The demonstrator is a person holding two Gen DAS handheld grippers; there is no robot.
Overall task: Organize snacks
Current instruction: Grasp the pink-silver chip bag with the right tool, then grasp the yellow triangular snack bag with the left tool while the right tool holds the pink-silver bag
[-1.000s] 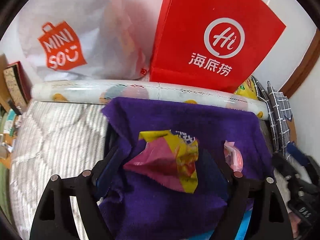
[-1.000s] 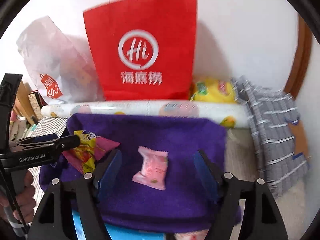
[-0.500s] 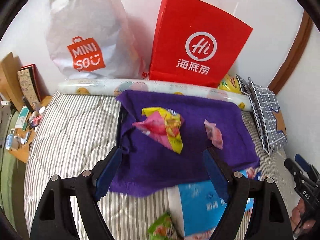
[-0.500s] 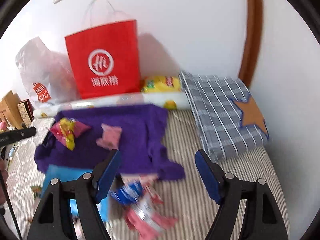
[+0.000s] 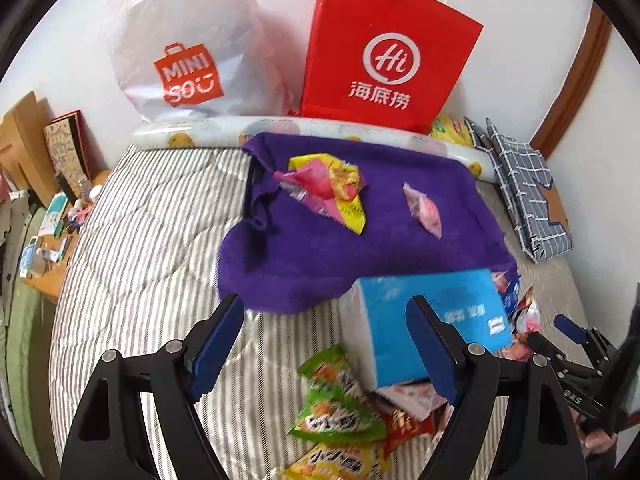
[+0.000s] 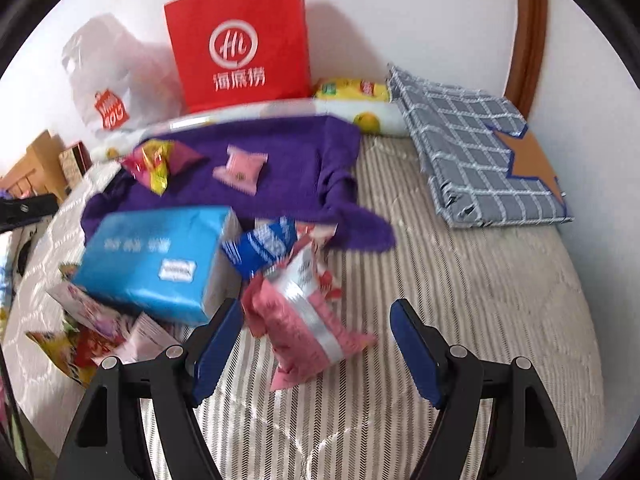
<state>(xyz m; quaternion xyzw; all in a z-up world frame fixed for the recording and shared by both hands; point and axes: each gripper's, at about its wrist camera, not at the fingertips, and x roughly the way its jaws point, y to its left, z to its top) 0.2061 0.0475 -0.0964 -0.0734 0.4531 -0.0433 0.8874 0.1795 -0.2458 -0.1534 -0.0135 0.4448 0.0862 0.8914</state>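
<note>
**Kim:** Both grippers have pulled back from the purple cloth [image 5: 360, 248]; a second ago the left gripper [image 5: 325, 347] had its jaws around the yellow-and-pink wrapper [image 5: 328, 190] and the right gripper [image 6: 316, 350] framed the small pink candy [image 6: 240, 168]. Now both snacks lie on the cloth well ahead of the fingers.

**Jo:** And the jaws?

**Kim:** Wide apart on both, nothing between the pads. Just ahead of the left gripper, between its fingers, lies a green snack packet [image 5: 334, 404] on the striped bedding [image 5: 152, 240], with a yellow packet [image 5: 340, 462] nearer still. The blue box [image 5: 432, 316] sits ahead and partly behind the right-hand finger.

**Jo:** The right one?

**Kim:** A pink-and-silver packet [image 6: 304, 320] lies just ahead, between its fingers and closer to the left-hand finger. Beyond it is a blue-and-white packet [image 6: 262, 248], touching the blue box ahead to the left.

**Jo:** Farther out?

**Kim:** A red paper bag [image 6: 240, 40] and a white plastic bag [image 5: 180, 40] stand against the wall, far ahead; a checked folded cloth [image 6: 480, 148] lies ahead to the right.
</note>
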